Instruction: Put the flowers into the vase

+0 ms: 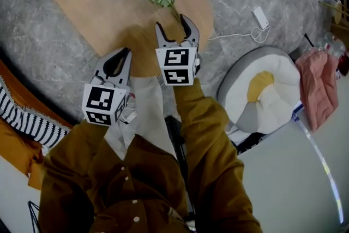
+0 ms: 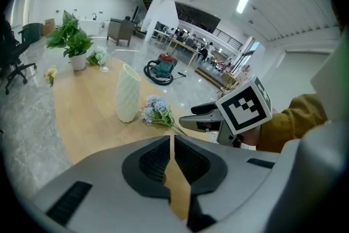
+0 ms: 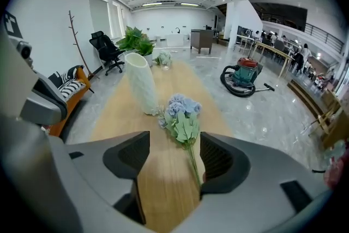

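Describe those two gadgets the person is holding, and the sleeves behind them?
Both the left gripper and right gripper are grey plastic, with curved jaws lined in black ribbed pads. Each carries a white cube printed with black square markers. The sleeves are mustard-brown, from a buttoned shirt.

Left gripper [image 1: 124, 53]: jaws closed flush, nothing between them; tilted downward and held nearer the body. Right gripper [image 1: 171, 24]: further forward, tilted downward, jaws apart; a flower stem [image 3: 192, 163] lies between them beside one pad, not clamped. Left arm [image 1: 68, 172] and right arm [image 1: 204, 117], in brown sleeves, reach forward
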Available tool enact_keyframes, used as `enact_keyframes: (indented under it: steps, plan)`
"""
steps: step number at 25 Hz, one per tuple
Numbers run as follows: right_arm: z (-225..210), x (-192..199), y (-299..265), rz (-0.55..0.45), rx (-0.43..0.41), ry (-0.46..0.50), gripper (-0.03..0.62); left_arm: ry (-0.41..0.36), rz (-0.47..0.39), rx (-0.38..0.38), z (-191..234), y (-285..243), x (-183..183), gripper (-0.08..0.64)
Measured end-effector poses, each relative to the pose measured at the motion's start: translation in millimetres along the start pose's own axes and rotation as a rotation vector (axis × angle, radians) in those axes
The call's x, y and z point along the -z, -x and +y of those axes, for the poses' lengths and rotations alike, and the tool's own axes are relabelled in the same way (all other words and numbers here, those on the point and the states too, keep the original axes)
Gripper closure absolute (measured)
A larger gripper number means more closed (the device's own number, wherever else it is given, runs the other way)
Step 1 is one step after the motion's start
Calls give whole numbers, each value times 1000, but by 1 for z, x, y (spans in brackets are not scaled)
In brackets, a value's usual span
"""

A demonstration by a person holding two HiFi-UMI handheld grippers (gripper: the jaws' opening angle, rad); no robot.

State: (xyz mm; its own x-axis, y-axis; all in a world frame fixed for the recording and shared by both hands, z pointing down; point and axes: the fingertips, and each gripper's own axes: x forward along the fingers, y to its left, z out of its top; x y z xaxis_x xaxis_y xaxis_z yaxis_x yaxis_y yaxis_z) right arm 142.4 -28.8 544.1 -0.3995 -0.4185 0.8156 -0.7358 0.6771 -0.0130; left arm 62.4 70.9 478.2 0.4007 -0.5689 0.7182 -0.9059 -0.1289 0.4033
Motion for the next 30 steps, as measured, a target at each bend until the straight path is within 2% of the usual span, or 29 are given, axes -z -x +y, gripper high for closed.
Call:
enact_keyframes:
  steps: [4, 10, 15, 22, 26, 30]
  plan:
    - [-7, 7, -17, 31, 14, 20, 314, 11, -3, -24, 12, -1, 3, 551]
    - [-10, 24, -49, 113, 41, 117, 316, 21, 19, -23, 17, -6, 14, 551]
    - [-18, 22, -70, 153, 111, 192, 316, 33, 24, -18, 21, -7, 21, 551]
    - [-14, 19, -92, 231, 69, 215, 316, 51, 32, -35, 39, -6, 26, 551]
    - [-17, 21, -102, 259, 68, 261, 316, 67, 32, -49, 47, -1, 27, 551]
    - [-18, 31, -112, 296, 52, 235, 318, 67, 33, -51, 53, 2, 27, 551]
